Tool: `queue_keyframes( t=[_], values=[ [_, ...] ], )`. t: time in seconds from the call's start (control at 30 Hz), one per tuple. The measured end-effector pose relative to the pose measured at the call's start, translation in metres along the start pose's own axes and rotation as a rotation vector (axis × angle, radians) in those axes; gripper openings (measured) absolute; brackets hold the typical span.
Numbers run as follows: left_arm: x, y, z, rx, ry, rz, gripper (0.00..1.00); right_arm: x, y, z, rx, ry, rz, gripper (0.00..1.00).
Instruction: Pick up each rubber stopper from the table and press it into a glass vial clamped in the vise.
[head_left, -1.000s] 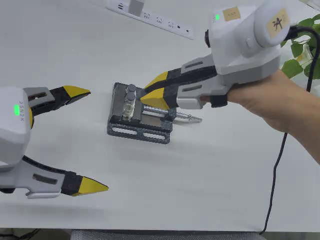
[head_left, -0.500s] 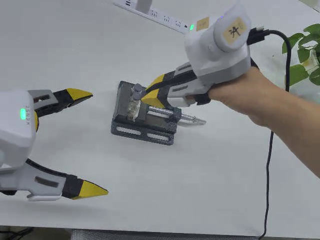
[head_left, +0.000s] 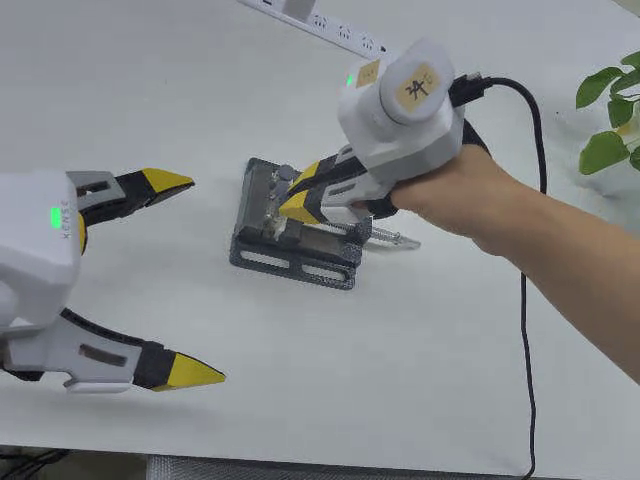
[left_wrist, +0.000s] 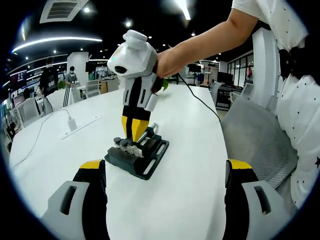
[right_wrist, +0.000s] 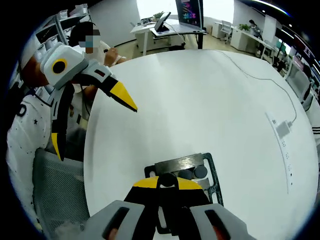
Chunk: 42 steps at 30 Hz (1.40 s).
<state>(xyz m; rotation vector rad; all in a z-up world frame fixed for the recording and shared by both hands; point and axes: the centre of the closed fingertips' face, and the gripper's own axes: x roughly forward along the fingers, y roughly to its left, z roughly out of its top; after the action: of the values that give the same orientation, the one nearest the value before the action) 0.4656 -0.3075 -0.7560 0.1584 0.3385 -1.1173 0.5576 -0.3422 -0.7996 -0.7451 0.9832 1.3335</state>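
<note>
Well off table (head_left: 400, 350) edge, vise (head_left: 300, 265), right tongs (head_left: 287, 196)

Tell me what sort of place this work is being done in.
Most likely an open-plan office or lab. The vise sits on a large white table with a power strip. A mesh office chair stands beside it, and more desks with screens lie beyond, under ceiling strip lights.

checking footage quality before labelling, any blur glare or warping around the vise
Head view: soft even light, vise sharp, faint shadow on the table. Left gripper view: heavy fisheye bending, ceiling lights flare, vise clear. Right gripper view: table edge curves; the stopper at the tips of the right gripper is dim.
</note>
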Motion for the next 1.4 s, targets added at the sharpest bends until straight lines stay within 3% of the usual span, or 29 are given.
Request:
queue_keyframes(
  t=[0.4, 1.4],
  values=[
    [0.0005, 0.0016, 0.0008, -0.015, -0.01, 0.001, 0.99, 0.0067, -0.0012, -0.0037, -0.002, 0.023, 0.006, 0.06],
    [-0.0011, 0.002, 0.0009, -0.03, -0.021, 0.001, 0.97, 0.0044, -0.0001, -0.0034, -0.057, 0.08, -0.009, 0.06]
  ],
)
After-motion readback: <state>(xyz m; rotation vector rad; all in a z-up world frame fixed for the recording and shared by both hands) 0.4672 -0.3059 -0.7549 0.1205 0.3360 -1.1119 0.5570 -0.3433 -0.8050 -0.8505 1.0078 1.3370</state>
